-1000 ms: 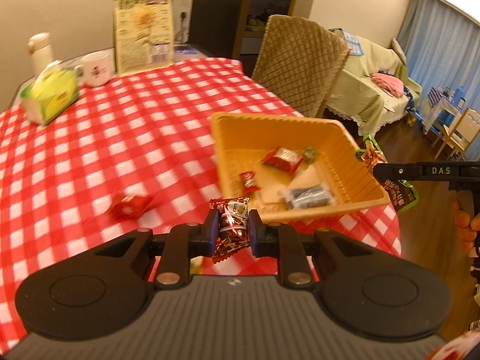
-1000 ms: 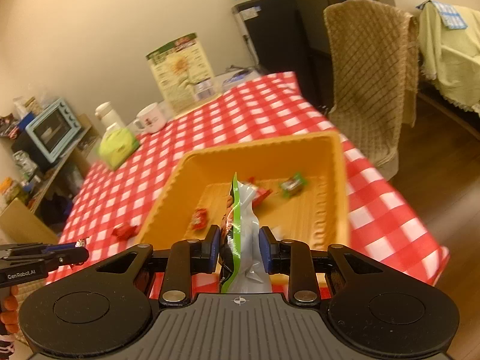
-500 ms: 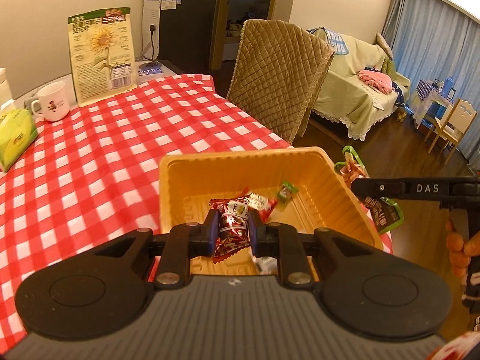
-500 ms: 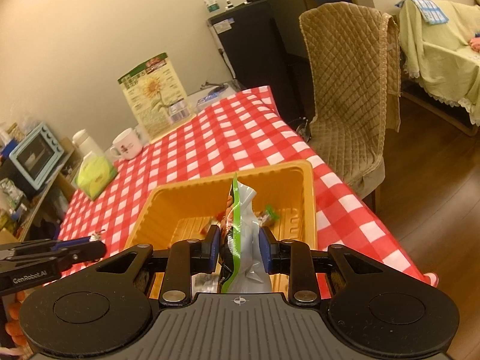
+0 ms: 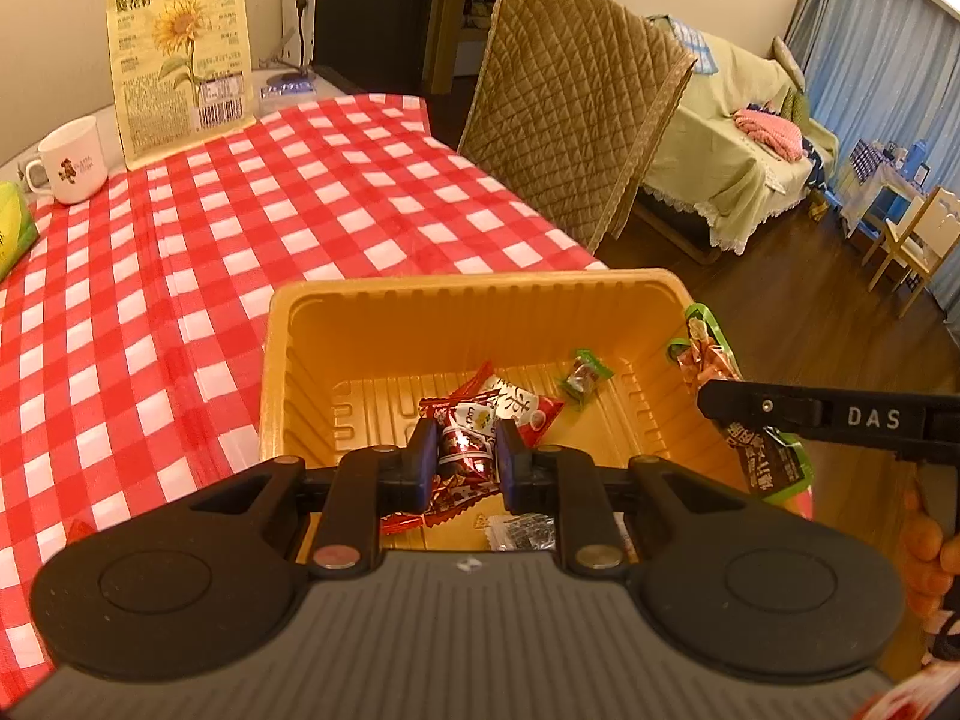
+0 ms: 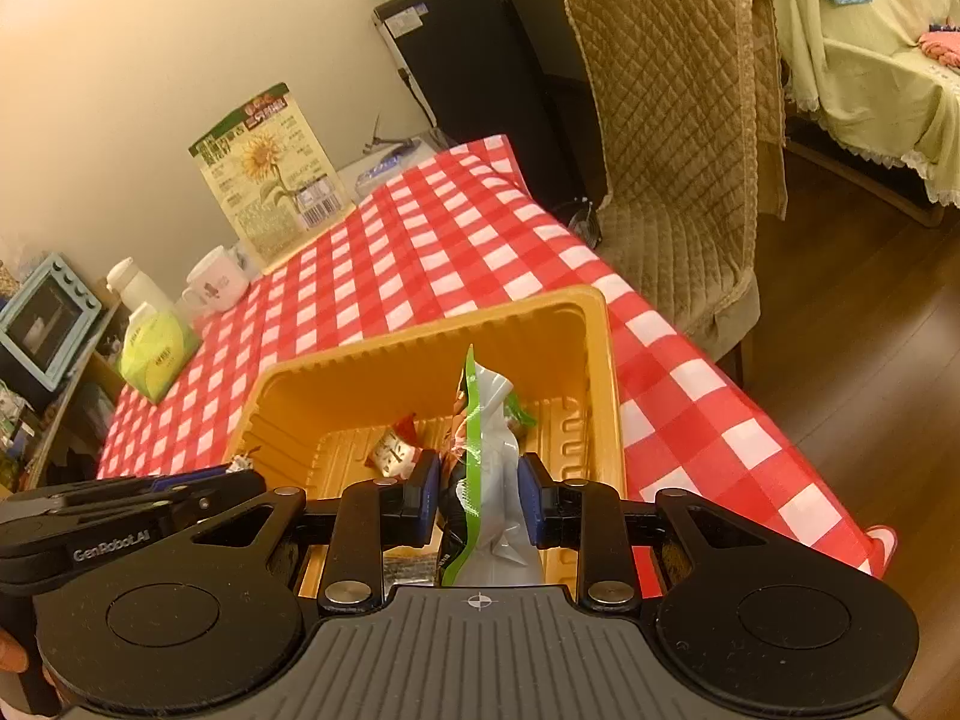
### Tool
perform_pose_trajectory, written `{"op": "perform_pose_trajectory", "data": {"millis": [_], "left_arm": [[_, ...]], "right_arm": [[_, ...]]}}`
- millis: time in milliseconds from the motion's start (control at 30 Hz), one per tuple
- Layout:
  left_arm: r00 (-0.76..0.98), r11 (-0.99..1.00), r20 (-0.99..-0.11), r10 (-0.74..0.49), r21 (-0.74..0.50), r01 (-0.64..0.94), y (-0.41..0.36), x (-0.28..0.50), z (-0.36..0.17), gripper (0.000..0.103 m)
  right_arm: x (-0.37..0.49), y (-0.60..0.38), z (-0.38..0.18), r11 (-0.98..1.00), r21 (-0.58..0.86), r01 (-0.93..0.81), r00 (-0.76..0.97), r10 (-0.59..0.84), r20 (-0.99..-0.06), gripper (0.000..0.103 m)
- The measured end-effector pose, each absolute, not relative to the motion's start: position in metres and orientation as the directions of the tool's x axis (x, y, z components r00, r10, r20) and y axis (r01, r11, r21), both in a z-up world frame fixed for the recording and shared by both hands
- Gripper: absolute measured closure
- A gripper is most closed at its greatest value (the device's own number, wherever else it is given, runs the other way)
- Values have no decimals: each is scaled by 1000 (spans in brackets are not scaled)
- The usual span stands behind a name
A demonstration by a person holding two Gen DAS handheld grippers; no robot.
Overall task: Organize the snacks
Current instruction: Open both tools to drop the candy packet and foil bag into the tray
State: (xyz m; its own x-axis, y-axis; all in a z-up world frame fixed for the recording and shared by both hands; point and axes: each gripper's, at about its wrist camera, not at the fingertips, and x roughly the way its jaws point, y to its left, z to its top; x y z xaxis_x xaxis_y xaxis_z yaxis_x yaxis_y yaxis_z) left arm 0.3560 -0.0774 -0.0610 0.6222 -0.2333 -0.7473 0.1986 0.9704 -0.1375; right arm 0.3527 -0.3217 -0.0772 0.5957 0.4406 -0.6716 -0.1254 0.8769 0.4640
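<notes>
We have both grippers over the orange tray (image 5: 273, 372), which sits at the near corner of the table on a glossy red-and-white checked cloth (image 5: 240, 228).

Left gripper (image 5: 461, 457): jaws nearly together, clamped on a crinkly red foil snack packet (image 5: 459, 450). Its lower edge is serrated and hangs below the pads, above the tray floor.

Right gripper (image 6: 480, 489): jaws a narrow gap apart, pinching a green-edged pouch (image 6: 480, 420) edge-on. It is a flat film bag with a silvery-white face and a dark printed side, upright, its top rising over the tray interior. From the left wrist view only its ends show, either side of the right gripper's black finger.

The tray is thin moulded plastic, rectangular with rounded corners, ribbed walls and a ribbed floor. Lying in it:
- a red-and-white packet (image 5: 525, 408), flat, partly behind the held one
- a small green-wrapped candy (image 5: 582, 375) towards the far right
- a dark packet (image 5: 522, 531), mostly hidden behind the left gripper body; we cannot read it

Something red (image 5: 78, 531) on the cloth left of the tray is cut off by the gripper body. A quilted tan chair cover (image 5: 570, 114) stands just beyond the table's edge.

At the far end, a stiff printed sunflower bag (image 5: 180, 54) stands upright, with a white ceramic mug (image 5: 69, 165) beside it.
</notes>
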Motion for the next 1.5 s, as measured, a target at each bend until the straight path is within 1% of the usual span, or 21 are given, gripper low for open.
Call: {"op": "perform_pose_trajectory", "data": {"millis": [233, 533, 667, 733, 867, 933, 967, 1000, 1033, 1067, 1100, 1133, 1167, 1233, 1300, 1400, 1500], "left_arm": [[611, 972, -760, -223, -131, 193, -79, 363, -69, 84], [614, 972, -757, -224, -127, 198, -79, 361, -67, 84], [616, 973, -755, -223, -128, 195, -78, 361, -65, 83], [617, 973, -755, -222, -130, 191, -76, 360, -64, 79], [618, 974, -755, -219, -129, 188, -74, 359, -62, 75], [618, 974, -755, -219, -131, 185, -71, 359, -62, 68], [619, 974, -754, -219, -131, 184, -71, 357, -61, 68], [619, 974, -755, -218, -132, 183, -70, 356, -61, 65], [619, 975, -754, -217, -132, 181, -69, 356, -60, 60], [621, 975, -754, -217, -132, 180, -69, 355, -60, 58], [621, 975, -753, -217, -132, 180, -68, 354, -60, 57], [621, 975, -753, -217, -132, 181, -67, 354, -60, 56], [620, 974, -754, -217, -131, 182, -67, 353, -59, 55], [621, 975, -754, -214, -129, 179, -67, 352, -59, 48], [624, 975, -751, -215, -129, 181, -66, 350, -58, 47], [626, 975, -750, -213, -126, 181, -66, 348, -57, 44], [628, 976, -749, -212, -126, 179, -66, 347, -55, 42]], "right_arm": [[356, -320, -83, 878, 463, -121, 588, 439, -680, 74], [359, -317, -83, 879, 461, -121, 590, 438, -678, 74], [361, -316, -83, 881, 458, -120, 592, 434, -679, 74], [363, -314, -83, 882, 455, -119, 592, 431, -681, 74], [365, -312, -83, 889, 444, -113, 592, 419, -689, 74], [368, -310, -85, 892, 441, -97, 585, 409, -700, 73], [369, -310, -86, 893, 441, -92, 584, 407, -702, 72], [369, -310, -87, 894, 440, -86, 585, 403, -704, 70], [369, -310, -87, 894, 440, -83, 586, 400, -705, 64], [369, -310, -87, 894, 441, -79, 589, 399, -703, 59], [368, -311, -86, 894, 443, -72, 596, 394, -700, 50], [368, -312, -85, 894, 444, -66, 601, 391, -697, 45], [368, -312, -84, 892, 447, -67, 601, 394, -696, 44], [368, -311, -84, 892, 445, -77, 591, 401, -700, 43], [367, -310, -83, 899, 431, -85, 588, 394, -707, 41], [365, -307, -82, 905, 412, -102, 580, 391, -715, 32], [362, -304, -81, 910, 397, -118, 574, 389, -721, 29]]}}
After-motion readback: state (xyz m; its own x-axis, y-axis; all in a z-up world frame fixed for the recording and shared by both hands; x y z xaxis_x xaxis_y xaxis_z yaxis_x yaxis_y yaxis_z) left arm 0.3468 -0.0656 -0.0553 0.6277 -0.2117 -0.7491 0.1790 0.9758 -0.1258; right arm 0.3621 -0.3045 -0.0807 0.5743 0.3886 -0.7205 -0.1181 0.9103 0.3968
